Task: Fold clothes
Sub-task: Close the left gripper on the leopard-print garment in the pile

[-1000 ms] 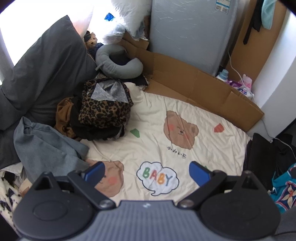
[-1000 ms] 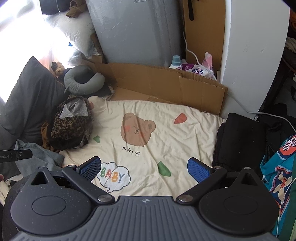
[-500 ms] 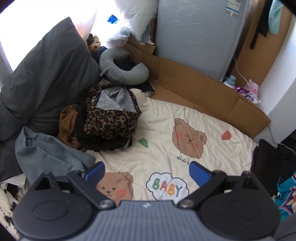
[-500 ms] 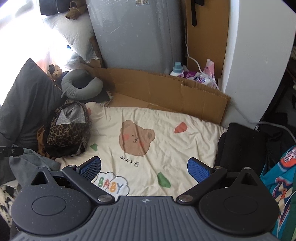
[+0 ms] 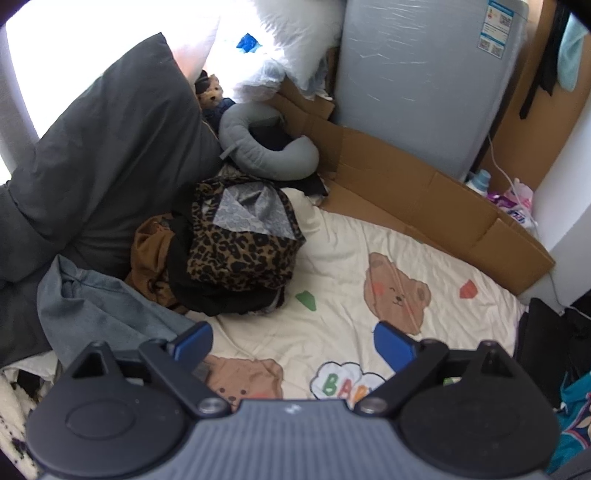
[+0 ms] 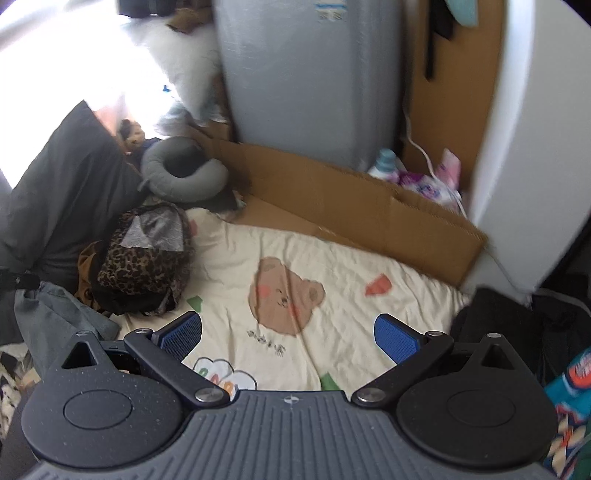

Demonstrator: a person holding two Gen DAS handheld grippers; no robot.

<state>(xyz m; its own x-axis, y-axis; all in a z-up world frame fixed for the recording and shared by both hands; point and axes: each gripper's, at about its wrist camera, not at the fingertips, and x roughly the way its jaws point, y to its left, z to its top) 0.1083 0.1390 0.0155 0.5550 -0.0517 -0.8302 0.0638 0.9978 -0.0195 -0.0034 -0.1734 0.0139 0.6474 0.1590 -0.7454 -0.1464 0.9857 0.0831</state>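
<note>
Left wrist view: the left gripper (image 5: 293,343) hovers spread over a creased cream bear-print sheet (image 5: 343,258); the right gripper (image 6: 288,334) likewise. Crumpled leopard-print clothes (image 5: 236,254) heap at the sheet's left edge.

Daylit from a window (image 5: 110,33) at upper left, blown out to pure white in both views, with glare bleeding over the white pillow (image 5: 295,40) and the top edge of the dark grey pillow (image 5: 110,147). Left wrist view sharp throughout; right wrist view smeared by motion blur, worst on the white wall (image 6: 532,147) and the cardboard (image 6: 351,206), softer on the bear-print sheet (image 6: 369,332). Strong fisheye bending of straight edges toward the rims, black vignette in the corners, soft shadows beneath the leopard-print clothes pile (image 5: 240,251).
</note>
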